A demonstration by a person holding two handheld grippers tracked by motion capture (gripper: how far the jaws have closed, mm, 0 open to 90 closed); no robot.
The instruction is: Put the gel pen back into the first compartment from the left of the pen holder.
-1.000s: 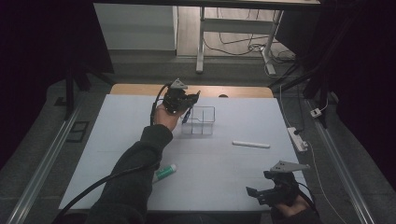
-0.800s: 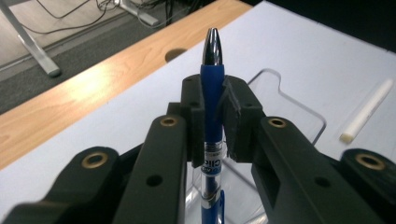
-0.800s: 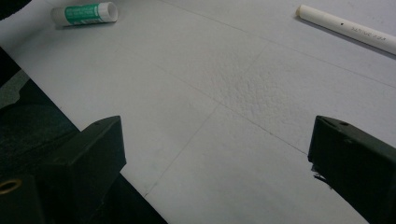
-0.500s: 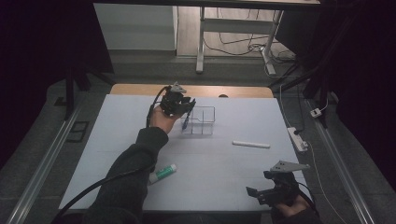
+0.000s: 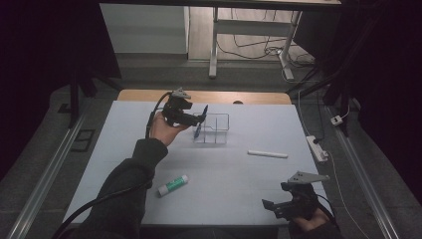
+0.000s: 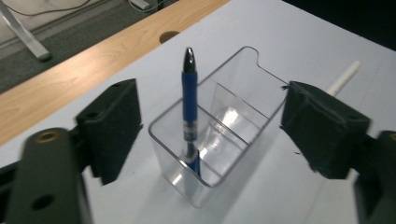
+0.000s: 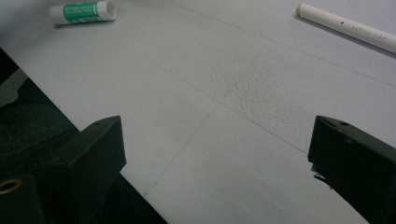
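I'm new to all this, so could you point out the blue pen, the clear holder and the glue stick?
blue pen (image 6: 189, 100), left gripper view, mid barrel.
clear holder (image 6: 261, 114), left gripper view, far side wall.
glue stick (image 5: 173, 185), high view, green label.

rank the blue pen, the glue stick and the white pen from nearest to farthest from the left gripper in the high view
1. blue pen: standing in the clear holder, right beside the left gripper, whose jaws have just been opening.
2. glue stick: lying near the table's front, by the sleeve.
3. white pen: lying off to the right.
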